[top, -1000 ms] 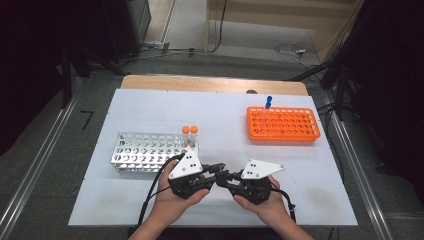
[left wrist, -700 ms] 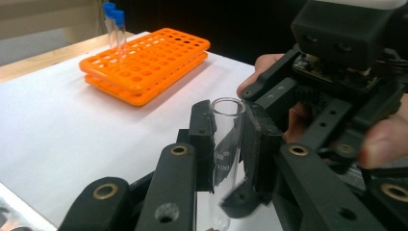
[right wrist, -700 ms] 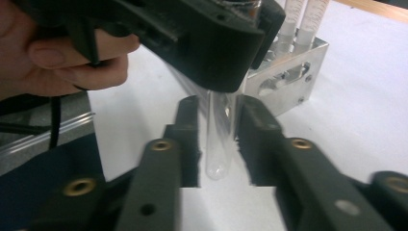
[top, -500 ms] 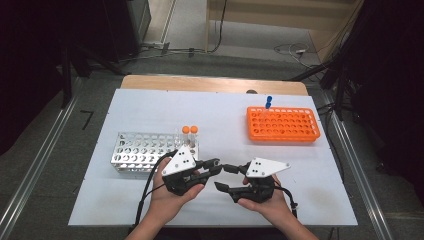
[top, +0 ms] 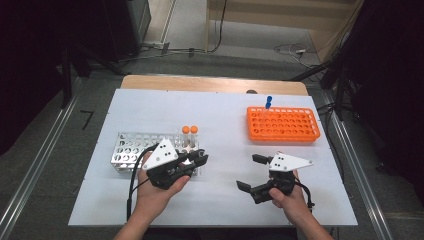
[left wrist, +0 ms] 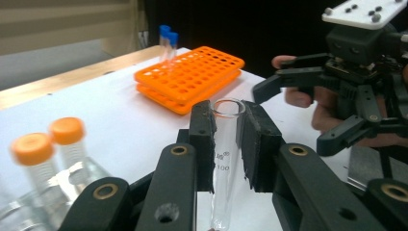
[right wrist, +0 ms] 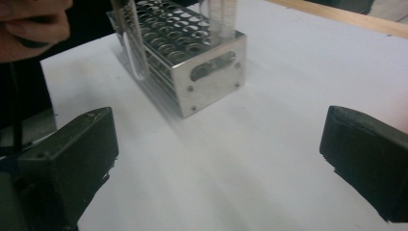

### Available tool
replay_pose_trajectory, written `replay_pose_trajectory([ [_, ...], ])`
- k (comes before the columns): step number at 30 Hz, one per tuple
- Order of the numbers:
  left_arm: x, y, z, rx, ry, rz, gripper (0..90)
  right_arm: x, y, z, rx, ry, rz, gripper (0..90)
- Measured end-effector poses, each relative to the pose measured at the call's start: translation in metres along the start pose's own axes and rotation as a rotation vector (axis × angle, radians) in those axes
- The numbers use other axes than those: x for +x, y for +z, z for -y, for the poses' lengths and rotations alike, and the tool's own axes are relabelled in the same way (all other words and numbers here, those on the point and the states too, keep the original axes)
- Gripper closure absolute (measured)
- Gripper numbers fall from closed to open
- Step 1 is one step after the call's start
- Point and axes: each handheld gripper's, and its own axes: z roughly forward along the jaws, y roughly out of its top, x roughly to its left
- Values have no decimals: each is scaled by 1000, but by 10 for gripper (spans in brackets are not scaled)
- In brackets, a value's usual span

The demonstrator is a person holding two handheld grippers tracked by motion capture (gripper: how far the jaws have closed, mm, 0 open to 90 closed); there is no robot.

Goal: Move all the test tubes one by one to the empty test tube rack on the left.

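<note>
On the white counter (top: 150,105) stand two racks. The metal rack (top: 131,149) is at the left side and carries two tubes with orange caps (top: 189,131) at its right end; its other holes look empty in the high view. The orange rack (top: 283,124) is at the far right and holds blue-capped tubes (top: 268,101) at its back edge, upright, while the rest of its holes are free. The left gripper (top: 199,161) is closed on a clear glass test tube (left wrist: 223,159): the two black pads press on the tube just below its open rim, and the tube hangs nearly upright between them, above the counter and just beside the right end of the metal rack. The right gripper (top: 252,172) has just been opening its jaws; they now stand wide apart with nothing between them, well apart from the left gripper. The left gripper view shows the printed scale on the glass and two blue caps close together, which the high view cannot separate. The right gripper view shows the round bottom of the held tube (right wrist: 136,53) beside the metal rack (right wrist: 202,72), and the oval cutouts in the rack's end wall.
</note>
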Motion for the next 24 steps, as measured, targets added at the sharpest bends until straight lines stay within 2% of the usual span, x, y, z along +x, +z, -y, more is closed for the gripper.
replay_pose_trajectory([
  [4, 9, -12, -2, -11, -4, -35, 766, -8, -12, 6, 6, 8, 44, 0],
  [13, 33, -35, -10, -45, -17, -117, 766, -26, -37, 24, 4, 53, 100, 0],
  [17, 44, -40, -13, -53, -16, -155, 766, -36, -46, 31, 7, 59, 130, 0],
  [19, 50, -42, -15, -57, -18, -175, 766, -43, -50, 33, -1, 79, 144, 0],
  [24, 67, -43, -16, -70, -43, -227, 767, -53, -55, 36, -12, 103, 159, 0],
])
